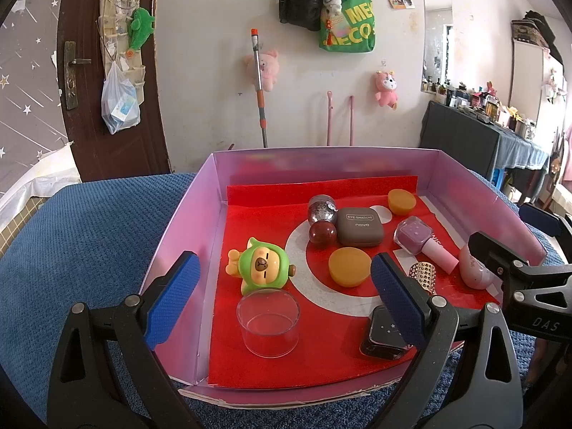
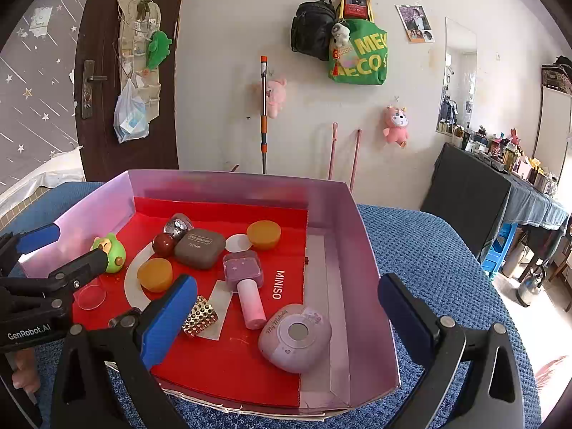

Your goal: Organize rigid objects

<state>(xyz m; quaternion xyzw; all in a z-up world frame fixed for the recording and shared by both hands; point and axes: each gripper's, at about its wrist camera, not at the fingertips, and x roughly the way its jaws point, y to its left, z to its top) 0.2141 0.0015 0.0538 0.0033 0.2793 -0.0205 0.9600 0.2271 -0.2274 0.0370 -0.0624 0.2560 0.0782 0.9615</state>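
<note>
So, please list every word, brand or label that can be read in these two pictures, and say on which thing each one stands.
"EYE SHADOW" and "novo": brown compact case.
"MINISO": red liner of the box.
"My Melody": pink round device.
"GenRobot.AI": left gripper body.
"DAS": right gripper body.
"ME" and "ECO", partly cut off: green tote bag.
Wall photos and cards: too small to read.
</note>
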